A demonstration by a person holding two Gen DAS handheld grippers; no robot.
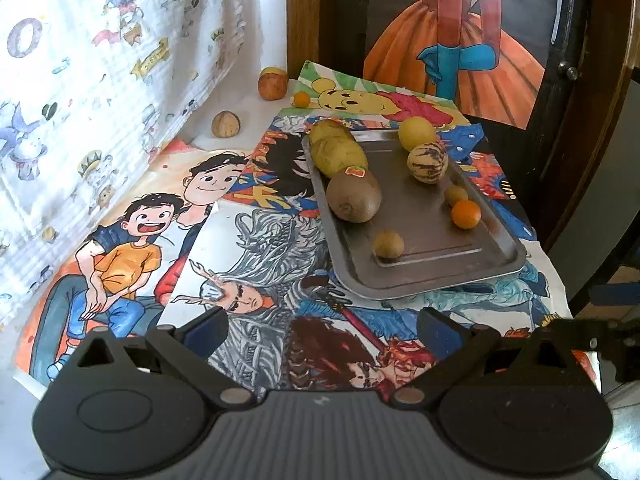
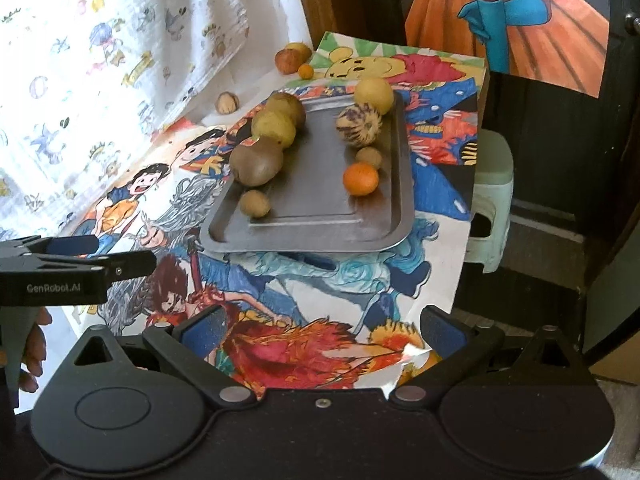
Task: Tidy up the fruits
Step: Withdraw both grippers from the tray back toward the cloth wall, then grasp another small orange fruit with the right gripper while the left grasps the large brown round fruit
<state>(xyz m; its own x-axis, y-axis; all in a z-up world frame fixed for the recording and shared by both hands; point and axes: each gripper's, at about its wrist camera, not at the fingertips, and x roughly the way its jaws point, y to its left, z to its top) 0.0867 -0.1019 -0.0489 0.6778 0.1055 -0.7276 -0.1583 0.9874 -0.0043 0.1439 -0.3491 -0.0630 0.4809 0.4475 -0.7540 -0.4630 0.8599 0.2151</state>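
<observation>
Fruits mostly sit on the tray [image 1: 500, 268] already, while a walnut [image 1: 225, 123], a small orange [image 1: 301, 99] and an apple [image 1: 273, 84] wait on the counter [image 1: 240, 142], my left tongs [image 1: 322, 326] and right tongs [image 2: 324, 326] both released, holding nothing.

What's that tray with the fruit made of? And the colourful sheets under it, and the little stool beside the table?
The tray looks like metal, probably steel: dull grey, soft sheen, pressed rim. The sheets under it seem to be paper with hand-coloured cartoons: thin, matte, one corner curled. The stool looks like moulded plastic: pale green, smooth, rounded edges.
</observation>
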